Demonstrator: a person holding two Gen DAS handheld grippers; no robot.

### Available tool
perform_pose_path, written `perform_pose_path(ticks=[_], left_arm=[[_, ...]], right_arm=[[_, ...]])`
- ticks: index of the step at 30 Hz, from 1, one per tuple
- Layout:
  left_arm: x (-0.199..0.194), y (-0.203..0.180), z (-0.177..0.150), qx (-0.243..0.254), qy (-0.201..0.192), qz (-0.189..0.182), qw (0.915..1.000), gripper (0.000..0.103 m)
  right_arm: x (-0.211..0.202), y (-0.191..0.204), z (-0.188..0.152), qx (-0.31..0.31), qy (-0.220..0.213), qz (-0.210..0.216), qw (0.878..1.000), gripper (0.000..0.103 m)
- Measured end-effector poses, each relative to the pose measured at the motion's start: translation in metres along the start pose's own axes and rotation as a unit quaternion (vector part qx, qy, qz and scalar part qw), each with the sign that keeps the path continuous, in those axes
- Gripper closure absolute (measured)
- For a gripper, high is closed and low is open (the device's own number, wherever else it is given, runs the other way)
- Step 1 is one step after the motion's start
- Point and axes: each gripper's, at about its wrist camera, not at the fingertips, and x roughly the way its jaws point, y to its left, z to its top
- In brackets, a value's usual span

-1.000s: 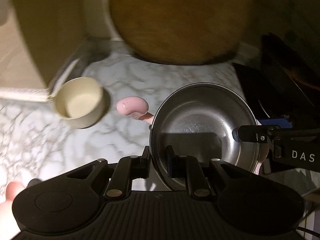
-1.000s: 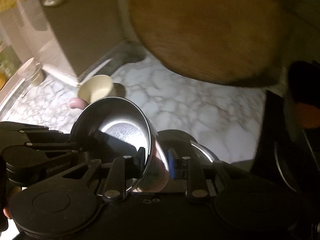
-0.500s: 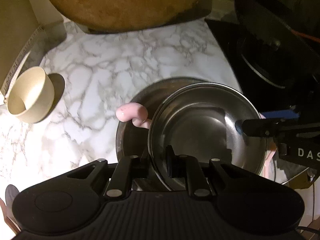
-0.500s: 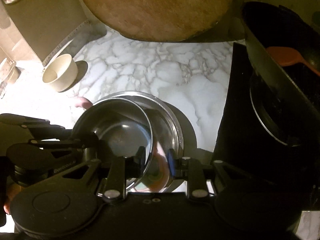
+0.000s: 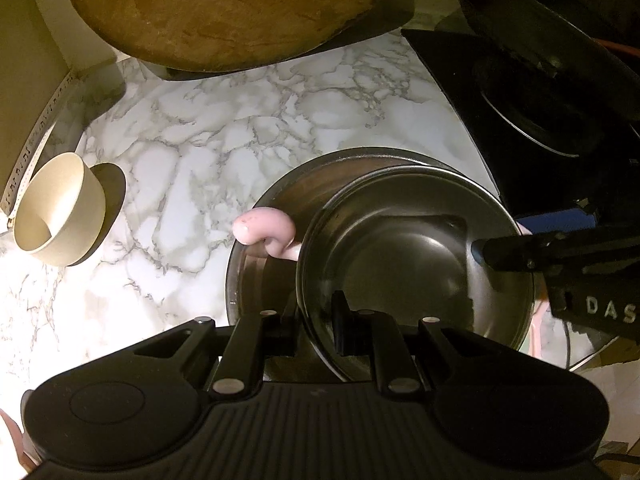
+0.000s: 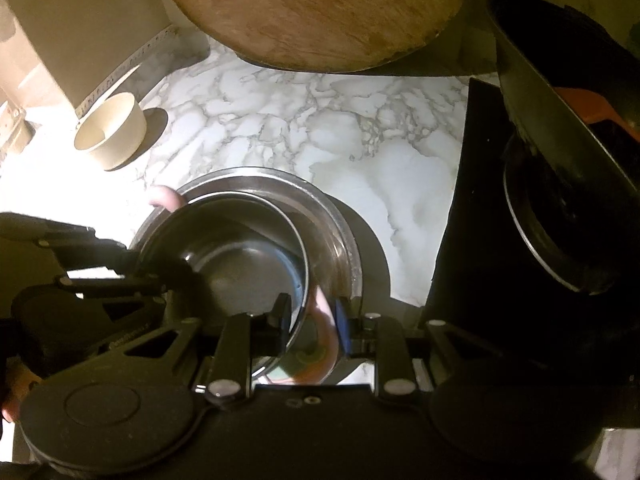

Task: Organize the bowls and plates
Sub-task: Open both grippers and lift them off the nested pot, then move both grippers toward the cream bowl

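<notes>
A small steel bowl [image 5: 416, 264] is held from both sides. My left gripper [image 5: 316, 320] is shut on its near rim; my right gripper [image 6: 310, 320] is shut on the opposite rim, its fingers [image 5: 520, 250] showing at the right of the left wrist view. The bowl [image 6: 232, 264] hangs just over a larger steel bowl [image 5: 272, 216] that stands on the marble counter [image 5: 208, 152]; the larger bowl [image 6: 336, 216] surrounds it. A pink object [image 5: 266, 236] pokes out between the two bowls; what it is I cannot tell.
A cream cup [image 5: 56, 208] stands on the counter at the left, also in the right wrist view [image 6: 110, 136]. A round wooden board [image 5: 224, 8] leans at the back. A black stove [image 5: 540, 120] with a dark pan [image 6: 560, 120] is at the right.
The held small bowl has moved right and down, from beside the cream cup to over the larger steel bowl. Both grippers stay shut on it.
</notes>
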Motion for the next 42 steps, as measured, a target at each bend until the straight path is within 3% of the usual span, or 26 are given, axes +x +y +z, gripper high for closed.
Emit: perform_pose_path(ticks=[3, 5, 7, 9, 12, 14, 16, 17, 20, 26, 29, 31, 37, 42], left_arm=[[-0.004, 0.001, 0.001, -0.002, -0.004, -0.006, 1.0000, 0.087], [-0.008, 0.003, 0.001, -0.003, -0.010, -0.003, 0.9999, 0.079], [-0.013, 0.005, 0.001, 0.000, -0.021, -0.001, 0.9998, 0.056], [-0.019, 0.007, 0.001, -0.002, -0.029, -0.003, 0.9996, 0.041], [-0.028, 0.016, -0.002, -0.008, -0.038, -0.008, 0.9992, 0.041], [-0.031, 0.026, -0.004, -0.026, -0.041, -0.010, 0.9988, 0.040], [-0.031, 0.038, -0.007, -0.052, -0.040, -0.014, 0.9978, 0.039], [-0.030, 0.044, -0.008, -0.064, -0.039, -0.017, 0.9970, 0.037], [-0.033, 0.058, -0.011, -0.092, -0.042, -0.041, 0.9940, 0.036], [-0.053, 0.090, -0.008, -0.125, -0.068, -0.033, 0.9893, 0.035], [-0.063, 0.111, -0.004, -0.142, -0.081, -0.015, 0.9865, 0.034], [-0.068, 0.127, -0.001, -0.156, -0.085, 0.002, 0.9840, 0.026], [-0.077, 0.171, 0.006, -0.192, -0.097, 0.047, 0.9754, 0.026], [-0.070, 0.200, 0.014, -0.200, -0.085, 0.084, 0.9725, 0.026]], right_arm=[[0.001, 0.000, 0.000, -0.002, 0.002, -0.003, 1.000, 0.076], [0.001, -0.001, 0.000, 0.001, 0.001, 0.000, 1.000, 0.076], [0.001, -0.001, 0.000, -0.002, 0.000, -0.001, 1.000, 0.076], [0.000, 0.001, -0.001, -0.009, -0.002, -0.004, 1.000, 0.076], [-0.004, 0.002, -0.001, -0.008, -0.010, -0.003, 1.000, 0.074], [-0.011, 0.001, -0.001, -0.008, -0.022, -0.005, 1.000, 0.068], [-0.014, 0.000, 0.000, -0.005, -0.029, -0.007, 1.000, 0.048], [-0.015, -0.002, 0.001, -0.003, -0.031, -0.008, 0.999, 0.045], [-0.014, -0.001, 0.008, -0.004, -0.030, -0.003, 1.000, 0.045], [-0.017, 0.021, 0.038, -0.029, -0.033, 0.026, 0.999, 0.045], [-0.017, 0.038, 0.056, -0.038, -0.036, 0.044, 0.998, 0.043], [-0.016, 0.050, 0.068, -0.043, -0.038, 0.055, 0.997, 0.040], [0.000, 0.090, 0.103, -0.050, -0.042, 0.085, 0.994, 0.033], [0.022, 0.128, 0.125, -0.062, -0.033, 0.110, 0.991, 0.030]])
